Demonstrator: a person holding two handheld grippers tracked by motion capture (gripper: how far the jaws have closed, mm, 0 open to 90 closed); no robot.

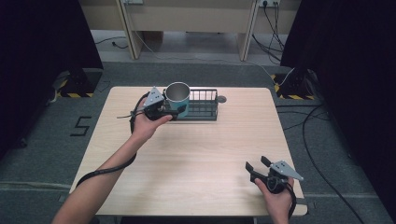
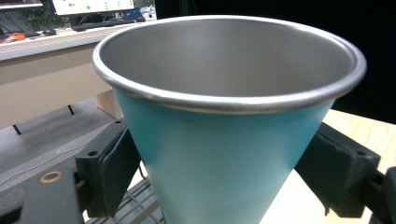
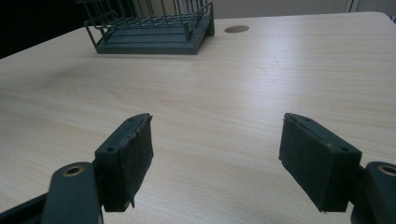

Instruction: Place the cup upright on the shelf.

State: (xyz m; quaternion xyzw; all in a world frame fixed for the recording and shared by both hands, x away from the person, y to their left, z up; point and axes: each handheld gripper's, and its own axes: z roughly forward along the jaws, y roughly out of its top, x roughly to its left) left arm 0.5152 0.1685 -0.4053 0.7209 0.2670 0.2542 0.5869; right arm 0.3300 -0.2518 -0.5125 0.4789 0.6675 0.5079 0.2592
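Steel cup (image 1: 178, 96) (teal outside) sits clamped in the left gripper (image 1: 169, 110) at the wire rack's (image 1: 204, 105) left end. Right gripper (image 1: 256, 165) gapes empty near the tabletop's (image 1: 205, 154) near right corner.

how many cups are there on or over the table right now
1. The teal metal cup is gripped by the left gripper at the left end of the wire rack. The rack's visible slots look empty.
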